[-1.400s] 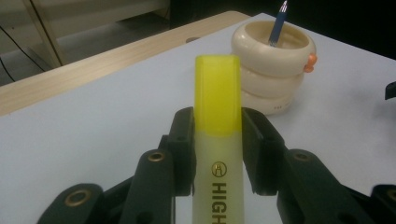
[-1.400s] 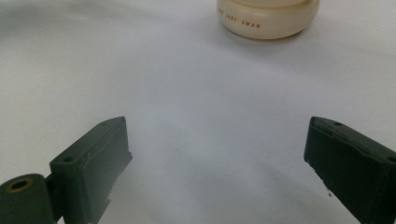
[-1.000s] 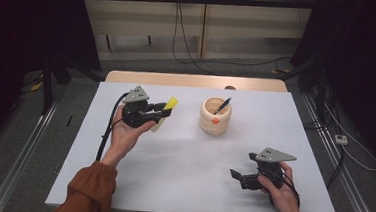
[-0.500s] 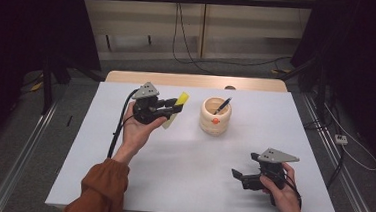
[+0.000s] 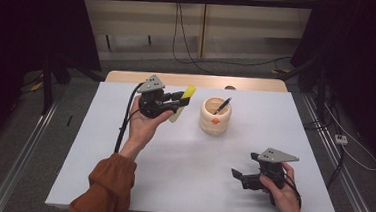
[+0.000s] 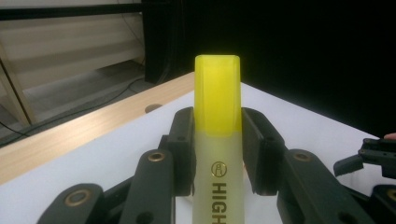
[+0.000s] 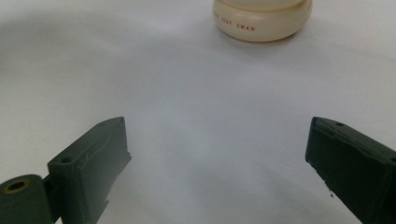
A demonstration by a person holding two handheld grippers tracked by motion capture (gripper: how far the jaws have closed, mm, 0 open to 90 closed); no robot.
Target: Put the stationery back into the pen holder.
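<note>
A yellow highlighter (image 5: pixel 184 101) (image 6: pixel 217 140) is clamped between the jaws of my left gripper (image 5: pixel 180 100), held above the table's far left, cap end pointing toward a cream cup (image 5: pixel 215 116). The cup stands at the table's middle back with a dark pen (image 5: pixel 223 106) leaning in it. In the left gripper view the jaws press both sides of the highlighter below its cap. My right gripper (image 5: pixel 238 176) rests low at the front right, jaws wide apart with bare table between them (image 7: pixel 217 154). The cup's base (image 7: pixel 262 18) lies ahead of it.
The white table (image 5: pixel 171 180) has a wooden strip (image 5: pixel 197 81) along its far edge. Metal rails and cables run on the floor around it. The right gripper (image 6: pixel 373 156) also appears at the right edge of the left gripper view.
My left gripper has carried the highlighter up and to the right, closer to the cup. The right gripper has stayed about where it was.
</note>
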